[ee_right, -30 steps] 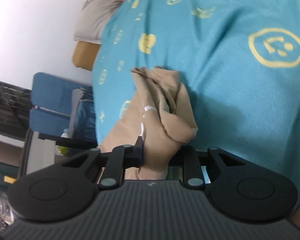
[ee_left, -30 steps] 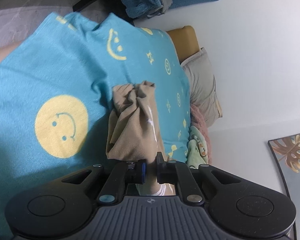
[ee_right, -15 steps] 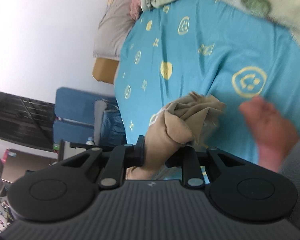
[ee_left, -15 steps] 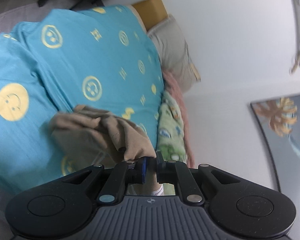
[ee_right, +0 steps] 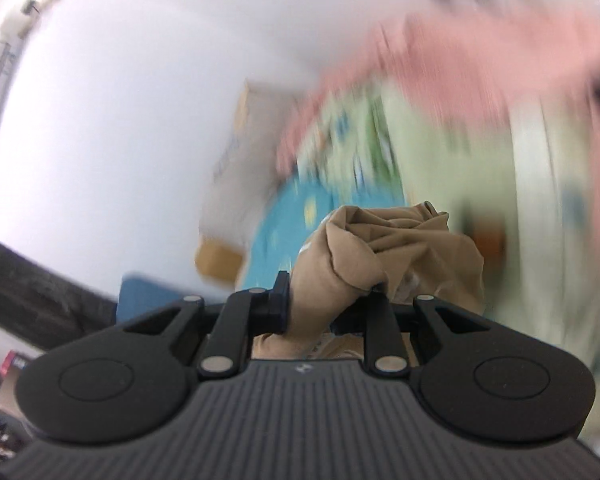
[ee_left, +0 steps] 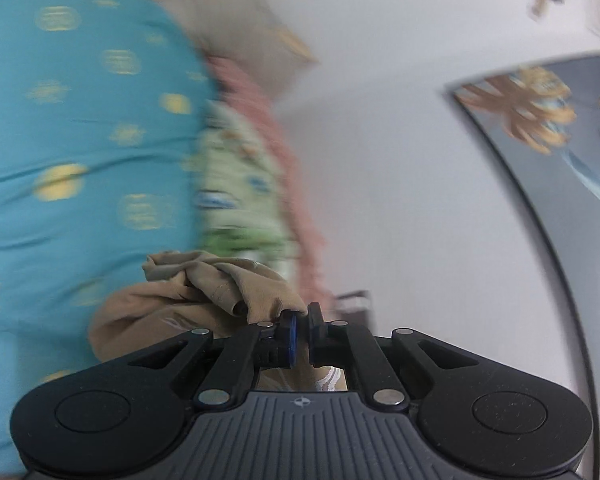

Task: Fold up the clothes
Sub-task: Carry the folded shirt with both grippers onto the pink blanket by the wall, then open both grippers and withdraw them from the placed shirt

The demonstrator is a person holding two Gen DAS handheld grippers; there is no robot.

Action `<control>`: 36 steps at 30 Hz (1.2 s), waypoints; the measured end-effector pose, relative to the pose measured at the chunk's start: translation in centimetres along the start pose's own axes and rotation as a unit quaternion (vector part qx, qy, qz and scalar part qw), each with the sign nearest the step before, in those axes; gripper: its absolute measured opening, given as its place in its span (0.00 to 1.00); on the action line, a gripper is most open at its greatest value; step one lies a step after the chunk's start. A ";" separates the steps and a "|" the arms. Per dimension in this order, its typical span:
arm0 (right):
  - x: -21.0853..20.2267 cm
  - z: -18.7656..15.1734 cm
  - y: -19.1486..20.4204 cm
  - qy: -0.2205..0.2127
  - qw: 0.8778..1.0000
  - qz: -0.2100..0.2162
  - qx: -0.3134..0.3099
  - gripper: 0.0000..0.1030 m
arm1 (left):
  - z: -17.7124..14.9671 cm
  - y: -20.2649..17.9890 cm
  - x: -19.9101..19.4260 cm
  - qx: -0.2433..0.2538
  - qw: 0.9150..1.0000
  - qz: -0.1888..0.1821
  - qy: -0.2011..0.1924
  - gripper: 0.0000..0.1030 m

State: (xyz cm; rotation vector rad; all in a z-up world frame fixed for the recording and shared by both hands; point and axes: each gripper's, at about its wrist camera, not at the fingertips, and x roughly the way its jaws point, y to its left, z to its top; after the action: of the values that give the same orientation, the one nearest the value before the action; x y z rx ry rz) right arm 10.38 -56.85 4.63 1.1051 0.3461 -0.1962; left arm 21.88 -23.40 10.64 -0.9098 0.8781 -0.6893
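Observation:
A tan garment (ee_left: 204, 288) is bunched and held by both grippers above a bed with a teal sheet (ee_left: 80, 128) printed with yellow smileys. My left gripper (ee_left: 300, 330) is shut on an edge of the tan cloth. My right gripper (ee_right: 328, 308) is shut on a thick bundle of the same tan garment (ee_right: 384, 248), which bulges up between its fingers. Both views are motion-blurred.
A green patterned blanket (ee_left: 240, 184) and a pink blanket (ee_left: 296, 200) lie along the bed by the white wall (ee_left: 380, 120). A framed picture (ee_left: 540, 128) hangs at right. The right wrist view shows the pink blanket (ee_right: 480, 52) and a blue chair (ee_right: 140, 292).
Both grippers have lifted and swung up with the tan garment, tilting from the teal sheet toward the wall and blankets. Both grips on the cloth have held.

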 end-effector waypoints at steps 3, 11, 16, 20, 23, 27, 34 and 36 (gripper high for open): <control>-1.6 6.4 1.3 -0.070 0.997 -0.007 -0.045 0.21 | -0.2 -5.3 6.7 0.018 0.999 -0.051 0.006 0.05; -3.5 9.3 -6.4 -0.151 0.976 -0.101 -0.120 0.21 | -9.5 -4.4 19.2 0.160 0.984 -0.041 0.064 0.06; -1.6 4.4 -14.8 -0.060 0.979 -0.173 -0.092 0.21 | -14.9 3.4 20.1 0.228 0.964 0.039 0.129 0.06; -1.5 2.6 -16.3 -0.044 0.974 -0.202 -0.095 0.24 | -15.4 4.9 18.4 0.246 0.960 0.046 0.124 0.15; -1.6 2.8 -14.8 -0.038 0.968 -0.228 -0.101 0.24 | -14.6 2.5 16.2 0.268 0.956 0.042 0.108 0.43; -4.2 2.4 -12.8 -0.046 0.964 -0.236 -0.115 0.31 | -14.8 -3.0 11.1 0.319 0.944 0.034 0.075 0.80; -13.2 -1.5 -6.5 -0.110 0.958 -0.178 -0.196 0.92 | -18.7 -10.1 1.4 0.451 0.892 0.012 0.036 1.00; -15.3 -2.9 -4.6 -0.128 0.950 -0.175 -0.226 0.92 | -20.1 -11.3 -1.3 0.481 0.876 0.015 0.021 1.00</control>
State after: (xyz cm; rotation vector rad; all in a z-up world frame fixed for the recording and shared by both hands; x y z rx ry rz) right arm -5.84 -56.49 5.27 0.5485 0.3309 -0.5422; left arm 2.27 -34.93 14.38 0.0200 0.4686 -0.9826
